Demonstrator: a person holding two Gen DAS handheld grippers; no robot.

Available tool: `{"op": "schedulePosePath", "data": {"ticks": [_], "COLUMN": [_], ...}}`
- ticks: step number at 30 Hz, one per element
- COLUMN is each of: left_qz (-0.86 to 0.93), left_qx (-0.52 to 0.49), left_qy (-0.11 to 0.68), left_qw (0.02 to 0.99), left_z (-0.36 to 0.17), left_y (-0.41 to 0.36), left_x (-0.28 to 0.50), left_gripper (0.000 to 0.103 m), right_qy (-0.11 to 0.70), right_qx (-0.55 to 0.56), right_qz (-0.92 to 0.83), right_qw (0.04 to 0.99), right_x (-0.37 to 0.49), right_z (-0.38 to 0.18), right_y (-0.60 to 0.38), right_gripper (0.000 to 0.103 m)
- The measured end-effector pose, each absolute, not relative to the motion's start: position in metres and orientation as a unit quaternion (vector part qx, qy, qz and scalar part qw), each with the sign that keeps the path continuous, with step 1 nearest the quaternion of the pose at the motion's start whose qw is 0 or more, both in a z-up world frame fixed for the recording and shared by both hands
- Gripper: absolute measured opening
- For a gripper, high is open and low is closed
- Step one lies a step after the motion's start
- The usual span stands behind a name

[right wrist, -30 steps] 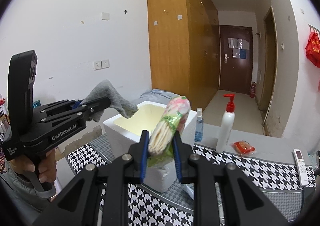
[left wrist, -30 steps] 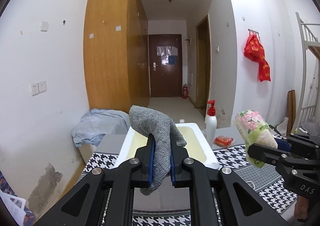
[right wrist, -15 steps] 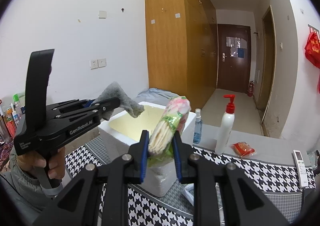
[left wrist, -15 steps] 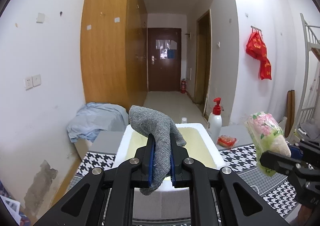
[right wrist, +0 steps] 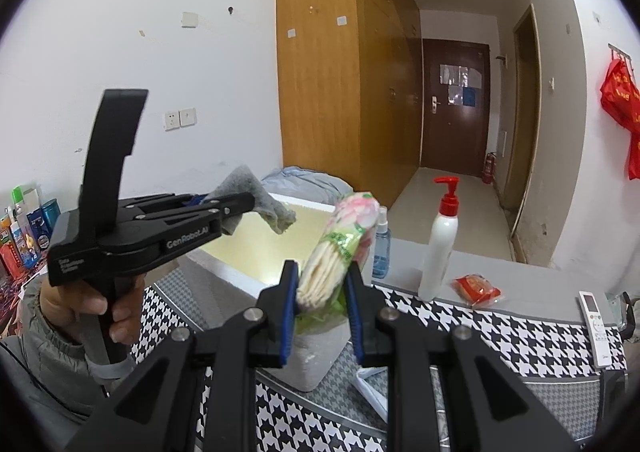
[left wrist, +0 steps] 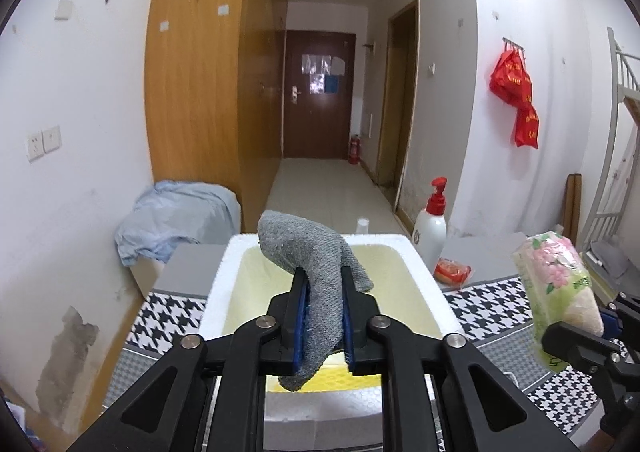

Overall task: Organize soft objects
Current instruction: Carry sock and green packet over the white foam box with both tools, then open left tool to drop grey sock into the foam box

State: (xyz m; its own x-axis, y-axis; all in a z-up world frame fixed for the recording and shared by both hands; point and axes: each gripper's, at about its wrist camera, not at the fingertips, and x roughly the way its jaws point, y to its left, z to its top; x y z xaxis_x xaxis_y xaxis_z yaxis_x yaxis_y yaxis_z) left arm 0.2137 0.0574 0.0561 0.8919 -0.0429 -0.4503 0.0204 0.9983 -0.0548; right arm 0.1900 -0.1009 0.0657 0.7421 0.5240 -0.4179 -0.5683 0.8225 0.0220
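Note:
My left gripper (left wrist: 323,312) is shut on a grey knitted cloth (left wrist: 312,252) and holds it above the white foam box (left wrist: 424,276), over its near half. In the right wrist view the left gripper (right wrist: 240,208) holds the cloth (right wrist: 264,200) over the box (right wrist: 240,272). My right gripper (right wrist: 322,300) is shut on a flower-printed plastic pack of white pads (right wrist: 340,248), held upright beside the box's right side. The pack also shows in the left wrist view (left wrist: 556,284).
A white pump bottle (right wrist: 440,248), a small blue spray bottle (right wrist: 381,248), a red snack packet (right wrist: 476,288) and a remote (right wrist: 596,324) stand on the houndstooth-covered table (right wrist: 520,336). A blue cloth heap (left wrist: 176,216) lies behind the box at the left.
Both grippers have moved forward and slightly up; the cloth now hangs further over the box. The pack has shifted to the right in the left wrist view. Both grips are unchanged.

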Motion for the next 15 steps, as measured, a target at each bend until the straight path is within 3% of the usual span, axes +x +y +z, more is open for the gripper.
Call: {"op": "schedulePosePath", "data": {"ticks": [2,4,7,9,15], "left_qz": [-0.013,-0.016,-0.016,-0.008,0.0], "left_qx": [-0.029,-0.036,-0.041,-0.044,-0.04], "left_qy": [0.236,0.226,0.21,0.198,0.182], "left_qw": [0.971,0.973,0.977,0.979,0.983], "left_z": [0.054,0.055,0.058,0.059,0.062], "left_y": [0.06,0.062,0.065,0.066,0.069], "left_x": [0.216,0.214,0.206,0.2,0.191], "left_gripper": [0.036,0.066,0.088,0.097,0.102], "right_qy": [0.209,0.211,0.214,0.212,0.212], "right_qx": [-0.054,-0.053,-0.053,-0.053,-0.056], "right_qz": [0.289,0.287,0.282,0.282,0.281], "right_qw": [0.932,0.933,0.934,0.934,0.934], "right_x": [0.191,0.192,0.193,0.193,0.193], "right_z": [0.065,0.065,0.065,0.066,0.066], "right_y": [-0.1,-0.101,-0.1,-0.099,-0.096], "right_gripper": [0.027,0.027,0.027,0.027,0.027]}}
